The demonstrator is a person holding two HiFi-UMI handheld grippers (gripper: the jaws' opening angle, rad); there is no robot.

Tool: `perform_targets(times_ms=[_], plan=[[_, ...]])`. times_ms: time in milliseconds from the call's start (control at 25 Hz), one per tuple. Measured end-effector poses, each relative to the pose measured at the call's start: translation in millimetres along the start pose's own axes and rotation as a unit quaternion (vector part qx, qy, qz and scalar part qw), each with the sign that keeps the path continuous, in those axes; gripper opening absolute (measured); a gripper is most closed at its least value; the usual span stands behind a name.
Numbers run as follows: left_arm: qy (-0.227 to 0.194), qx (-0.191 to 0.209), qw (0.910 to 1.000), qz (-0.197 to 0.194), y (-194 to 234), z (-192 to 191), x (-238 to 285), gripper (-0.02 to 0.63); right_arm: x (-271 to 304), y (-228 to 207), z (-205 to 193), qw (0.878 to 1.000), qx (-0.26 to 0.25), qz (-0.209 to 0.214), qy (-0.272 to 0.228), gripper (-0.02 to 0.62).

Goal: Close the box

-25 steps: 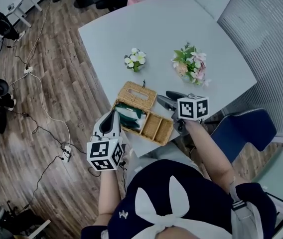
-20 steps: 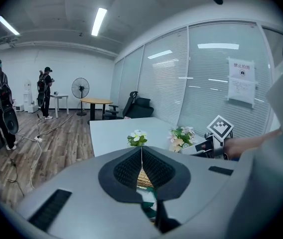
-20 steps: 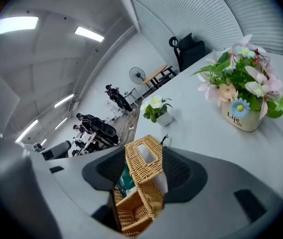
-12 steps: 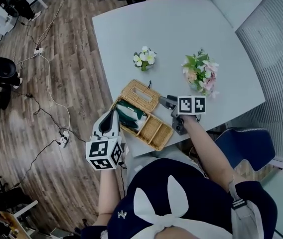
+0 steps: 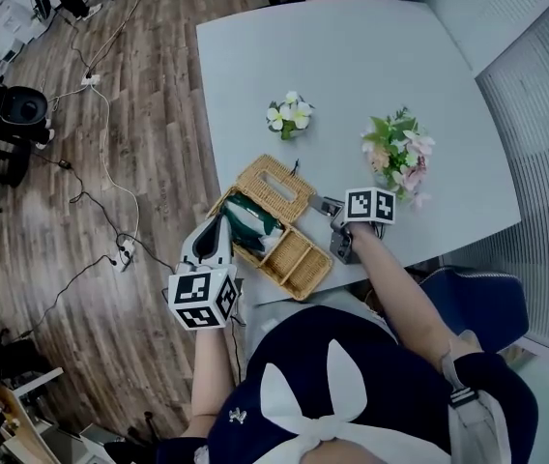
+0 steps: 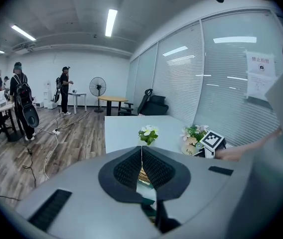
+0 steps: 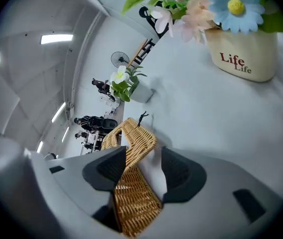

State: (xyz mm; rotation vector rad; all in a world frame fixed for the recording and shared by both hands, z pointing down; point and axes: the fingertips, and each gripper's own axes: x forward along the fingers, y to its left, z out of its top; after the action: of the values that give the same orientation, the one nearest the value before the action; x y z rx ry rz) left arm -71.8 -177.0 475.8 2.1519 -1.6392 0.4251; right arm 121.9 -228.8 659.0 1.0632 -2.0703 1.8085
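Observation:
The wicker box (image 5: 273, 226) lies open near the table's front edge, with green and white contents (image 5: 250, 218) in one half. The other compartment (image 5: 299, 257) holds nothing that I can see. My right gripper (image 5: 325, 205) is at the box's right side. In the right gripper view its jaws (image 7: 144, 153) stand open around a wicker panel (image 7: 131, 183), which sits close against the left jaw. My left gripper (image 5: 220, 220) points at the box's left end. Its jaws (image 6: 141, 149) are shut with nothing between them, and a bit of wicker shows behind.
A small white flower pot (image 5: 288, 116) and a pink bouquet in a cream pot (image 5: 397, 153) stand on the grey table (image 5: 352, 56) beyond the box. A blue chair (image 5: 482, 303) is at my right. Cables (image 5: 101, 162) run over the wooden floor at left.
My right gripper has moved left to the box, so its jaws now straddle the wicker edge. The left gripper has stayed by the box's left end. The head view has shifted.

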Motion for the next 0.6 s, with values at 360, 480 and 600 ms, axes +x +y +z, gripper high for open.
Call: perform_targets(times_ms=[360, 480, 600], plan=[[0.005, 0.004, 0.9999, 0.013, -7.0, -2.3, 10.0, 0.023, 20.8, -15.0, 4.9, 0.997, 0.071, 0.033, 0.002, 0.224], [0.006, 0.002, 0.9999, 0.016, -7.4, -3.8, 11.0, 0.023, 25.0, -16.4, 5.2, 0.995, 0.093, 0.045, -0.003, 0.218], [0.008, 0.001, 0.9998, 0.019, -7.1, -4.6, 10.5, 0.023, 28.1, -16.3, 4.0, 0.992, 0.111, 0.055, -0.004, 0.212]])
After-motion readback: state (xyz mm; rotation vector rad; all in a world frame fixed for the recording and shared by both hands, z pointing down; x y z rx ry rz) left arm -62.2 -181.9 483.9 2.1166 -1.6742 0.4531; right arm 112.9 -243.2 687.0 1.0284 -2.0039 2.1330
